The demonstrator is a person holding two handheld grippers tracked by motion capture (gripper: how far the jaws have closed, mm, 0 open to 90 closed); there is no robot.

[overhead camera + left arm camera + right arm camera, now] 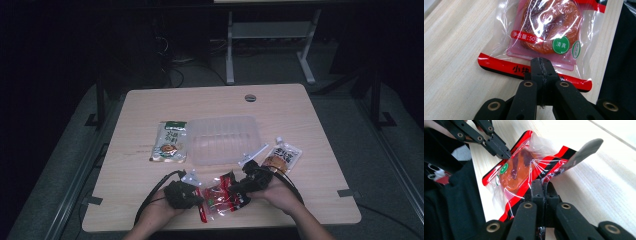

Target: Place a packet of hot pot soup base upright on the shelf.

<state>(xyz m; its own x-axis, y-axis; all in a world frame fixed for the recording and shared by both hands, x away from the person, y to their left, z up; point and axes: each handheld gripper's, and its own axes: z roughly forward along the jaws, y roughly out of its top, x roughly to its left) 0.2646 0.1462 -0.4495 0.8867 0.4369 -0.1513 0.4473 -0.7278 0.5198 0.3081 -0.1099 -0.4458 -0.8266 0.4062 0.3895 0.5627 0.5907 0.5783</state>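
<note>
At the near edge of the wooden table (150, 107), a person stretched a red-and-clear snack pouch (221, 196) between two hand-held tools. The left gripper (541, 65) was clenched on the red sealed strip at one end of the pouch, its jaws pressed flat together over the film just short of the green round sticker (561, 44). The right gripper (541, 185) was likewise clamped tight on the red seam at the opposite end, where the plastic puckered and pulled into creases running away from its fingertips. Gripping both sealed borders rather than the bulging middle appeared meant to keep the orange-brown contents from being crushed, and to give each tool a flat, firm band of film to pull on, most likely to tear the pack open.

Beyond the fingertips stood an empty clear plastic tray (222, 140), seemingly waiting to receive what came out. A green-topped sachet (170, 142) lay just beside the tray on the left gripper's side, and an orange-labelled sachet (282, 156) lay near it on the right gripper's side, both apart from the jaws and untouched. A grey flap (584, 150) belonging to the right gripper jutted above the pouch's far corner in the right gripper view.
</note>
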